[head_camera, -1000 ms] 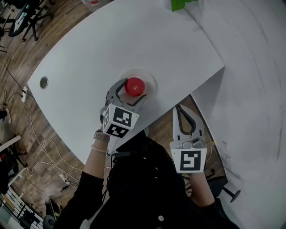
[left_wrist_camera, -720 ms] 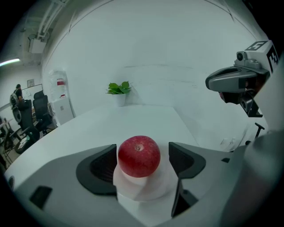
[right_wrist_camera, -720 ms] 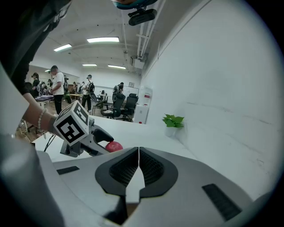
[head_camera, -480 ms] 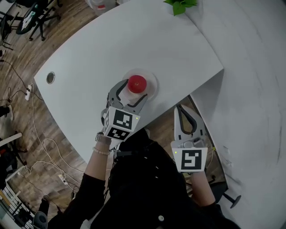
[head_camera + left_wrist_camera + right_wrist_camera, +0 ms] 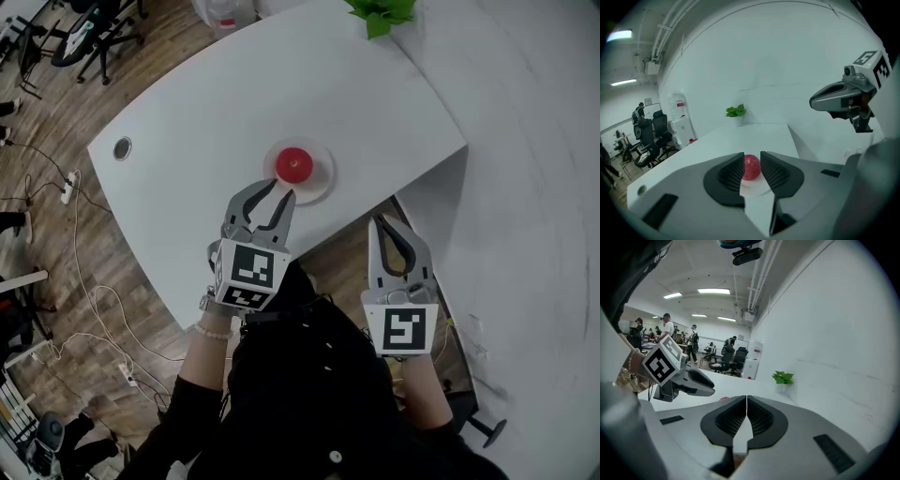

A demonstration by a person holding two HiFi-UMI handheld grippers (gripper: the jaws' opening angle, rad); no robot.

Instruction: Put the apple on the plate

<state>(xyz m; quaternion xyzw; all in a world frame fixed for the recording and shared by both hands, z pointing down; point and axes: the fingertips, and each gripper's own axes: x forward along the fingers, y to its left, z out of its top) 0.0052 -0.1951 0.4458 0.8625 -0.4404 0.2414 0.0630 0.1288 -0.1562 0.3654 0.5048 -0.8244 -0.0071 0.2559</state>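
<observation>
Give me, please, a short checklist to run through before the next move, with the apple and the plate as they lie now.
1. Apple on the plate: ok, it rests near the plate's middle.
2. Left claw free of the apple: ok. Its jaws are closing with nothing between them, and the apple shows beyond the tips.
3. Right claw empty: ok, jaws together, held off the table's near edge.
4. Plate fully on the table: ok, though it sits near the edge on the person's side.
5. Left claw clear of the plate's rim: cannot tell, since the tips overlap it in the head view.
6. Apple steady: cannot tell from one moment.
</observation>
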